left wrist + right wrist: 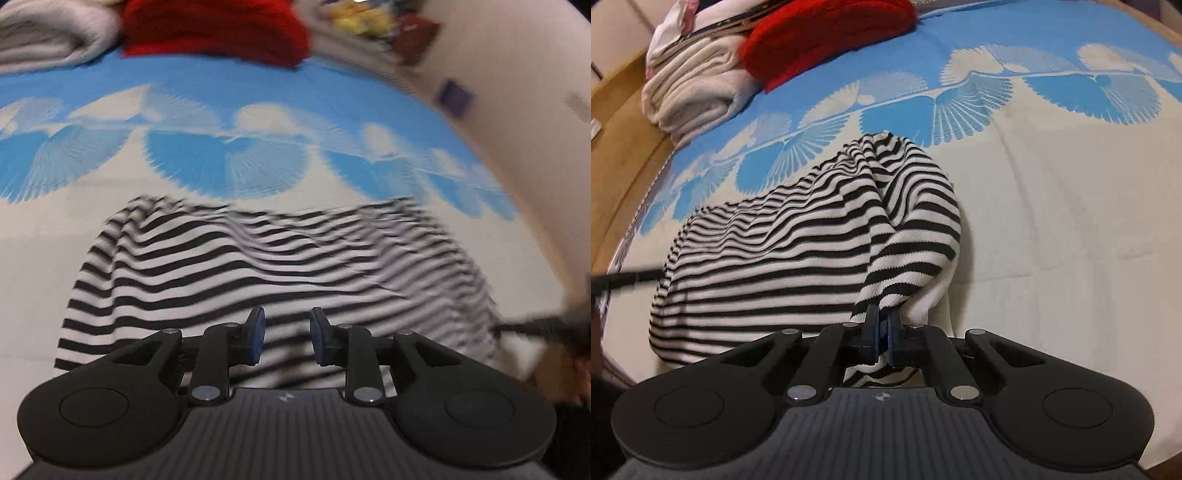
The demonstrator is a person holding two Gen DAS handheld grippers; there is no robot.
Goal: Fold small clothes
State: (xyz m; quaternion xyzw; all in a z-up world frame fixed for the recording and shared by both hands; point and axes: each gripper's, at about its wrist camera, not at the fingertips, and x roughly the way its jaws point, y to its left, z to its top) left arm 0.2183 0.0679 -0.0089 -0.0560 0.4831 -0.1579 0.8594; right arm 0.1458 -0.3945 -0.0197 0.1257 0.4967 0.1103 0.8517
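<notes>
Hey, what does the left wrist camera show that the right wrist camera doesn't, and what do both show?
Only the left wrist view: the left gripper, open with nothing between its pads, above the striped garment, plus a blurred shelf of clutter.

Only the right wrist view: the right gripper shut on the garment's edge, and the wooden bed frame.

Both: the striped garment, blue-and-white bedspread, red knit and folded white blanket.

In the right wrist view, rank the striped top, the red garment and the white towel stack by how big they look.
1. Striped top, by far the largest, but it also lies nearest the camera.
2. and 3. Red garment and white towel stack look alike; the frame edge crops the red one.
</notes>
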